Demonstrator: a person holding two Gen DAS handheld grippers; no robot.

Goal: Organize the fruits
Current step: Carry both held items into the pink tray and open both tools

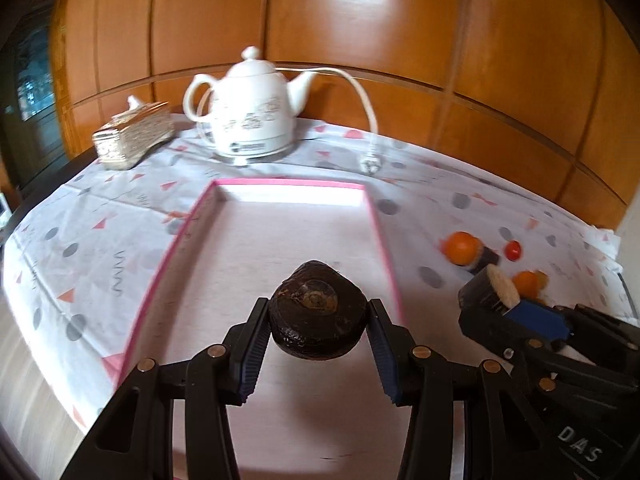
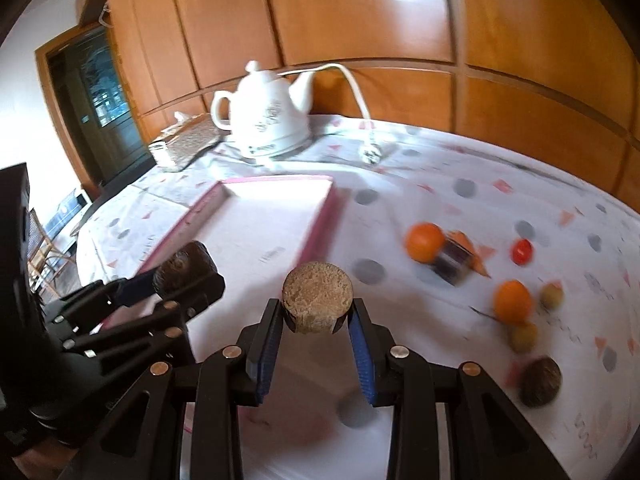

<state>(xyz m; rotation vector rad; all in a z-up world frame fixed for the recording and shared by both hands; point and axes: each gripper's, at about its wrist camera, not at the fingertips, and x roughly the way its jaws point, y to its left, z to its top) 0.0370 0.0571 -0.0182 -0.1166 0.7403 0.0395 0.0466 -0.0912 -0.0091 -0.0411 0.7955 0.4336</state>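
Both views are taken low over the surface [image 1: 280,420], aimed toward the wood-panelled wall [image 1: 360,40]. Shared: pink-rimmed tray [image 1: 376,216], kettle [image 2: 272,120]. Each gripper is seen by the other camera.

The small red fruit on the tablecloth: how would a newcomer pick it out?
Start at the pink-rimmed tray and look right to the loose fruit on the tablecloth. Past the orange and dark cylinder lies the small red fruit, the only red one.

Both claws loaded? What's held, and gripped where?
Yes. Left claw clamps a dark brown round fruit by its sides. Right claw clamps a dark-skinned cut piece by its sides, pale cut face toward the camera.
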